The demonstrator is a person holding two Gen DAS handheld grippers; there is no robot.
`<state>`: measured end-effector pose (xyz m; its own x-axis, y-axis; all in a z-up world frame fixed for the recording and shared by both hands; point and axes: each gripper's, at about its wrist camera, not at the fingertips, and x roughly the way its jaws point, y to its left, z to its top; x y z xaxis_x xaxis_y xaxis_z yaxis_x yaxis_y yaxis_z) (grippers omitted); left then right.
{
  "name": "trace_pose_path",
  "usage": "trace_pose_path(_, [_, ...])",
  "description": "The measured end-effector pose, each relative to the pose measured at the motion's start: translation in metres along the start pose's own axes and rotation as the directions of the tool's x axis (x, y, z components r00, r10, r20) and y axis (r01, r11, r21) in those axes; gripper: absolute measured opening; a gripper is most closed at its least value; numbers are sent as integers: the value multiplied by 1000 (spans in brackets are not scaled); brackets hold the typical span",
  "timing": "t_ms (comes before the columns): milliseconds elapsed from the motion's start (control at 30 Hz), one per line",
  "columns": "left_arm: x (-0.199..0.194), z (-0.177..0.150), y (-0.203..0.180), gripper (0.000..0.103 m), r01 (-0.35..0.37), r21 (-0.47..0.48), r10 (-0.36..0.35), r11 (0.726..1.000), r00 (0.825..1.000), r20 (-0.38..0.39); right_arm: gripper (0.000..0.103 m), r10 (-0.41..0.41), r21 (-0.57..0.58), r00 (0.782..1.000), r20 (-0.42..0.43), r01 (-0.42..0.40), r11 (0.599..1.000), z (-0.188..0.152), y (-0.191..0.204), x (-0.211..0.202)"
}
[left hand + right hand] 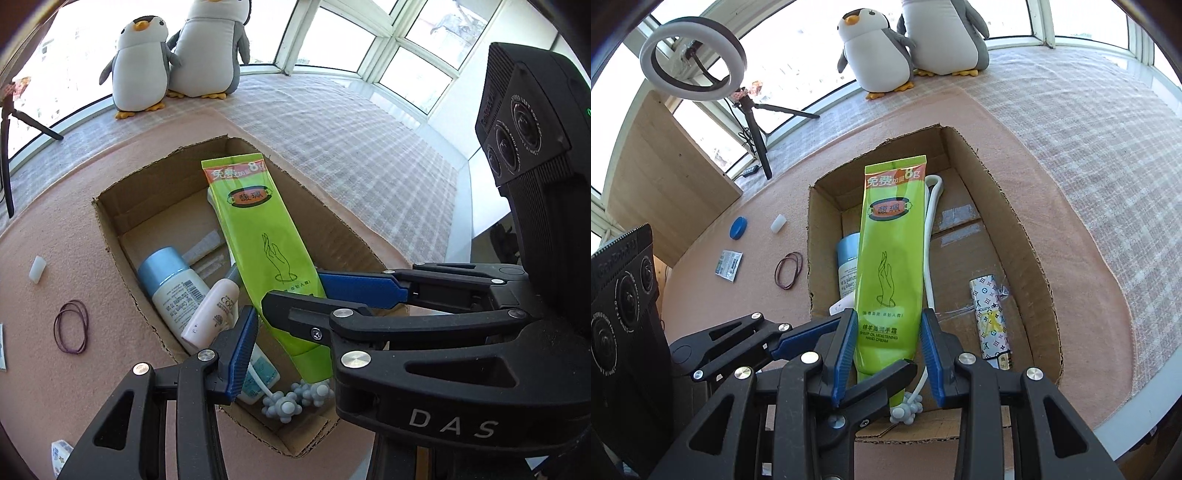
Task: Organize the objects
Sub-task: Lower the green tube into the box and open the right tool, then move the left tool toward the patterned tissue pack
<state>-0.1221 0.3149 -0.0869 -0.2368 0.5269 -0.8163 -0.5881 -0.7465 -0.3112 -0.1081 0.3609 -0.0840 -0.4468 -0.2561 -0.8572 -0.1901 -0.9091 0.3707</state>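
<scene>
Your open brown cardboard box [1027,236] sits on the pink-covered bench [960,110], its near wall cut off behind the claws. Inside it, the long lime-green hand-cream tube [890,254] with an orange top band and a drawn hand stands tilted, crimped end up. Your right claw [889,354] flanks its lower part, blue pads close on both sides; you cannot tell whether they touch it. Your left claw [284,299] is spread wide around the same tube, not touching. The tube's cap end is hidden behind a black finger. Beside it lie a blue-capped white bottle [173,284], a patterned white stick [991,317], and a small pale knobbed toy [291,400], partly hidden.
</scene>
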Motion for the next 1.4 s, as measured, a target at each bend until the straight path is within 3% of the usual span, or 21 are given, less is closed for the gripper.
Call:
trace_pose_path(167, [6, 2, 1, 48, 2, -1, -2, 1000, 1000, -19, 32, 2, 11, 1000, -3, -2, 1000, -2, -3, 0])
trace_pose_path(200, [8, 2, 1, 53, -3, 0, 3, 1000, 1000, -30, 33, 5, 15, 1000, -6, -4, 1000, -2, -4, 1])
trace_pose_path(267, [9, 0, 2, 64, -12, -1, 12, 1000, 999, -37, 50, -4, 30, 1000, -5, 4, 1000, -2, -7, 1])
trace_pose_path(333, [9, -2, 4, 64, -17, -1, 17, 1000, 999, -42, 54, -21, 39, 1000, 10, 20, 999, -2, -8, -1])
trace_pose_path(900, [-23, -22, 35, 64, -31, -54, 31, 998, 1000, -1, 54, -6, 70, 998, 64, 1, 998, -6, 2, -11])
trace_pose_path(1267, [-78, -50, 106, 64, -105, -190, 117, 976, 992, 52, 54, 50, 29, 995, 84, -53, 998, -13, 40, -12])
trace_pose_path(1400, [-96, -57, 147, 64, -148, -267, 169, 952, 984, 57, 54, 70, -23, 995, 69, -69, 997, -16, 63, -8])
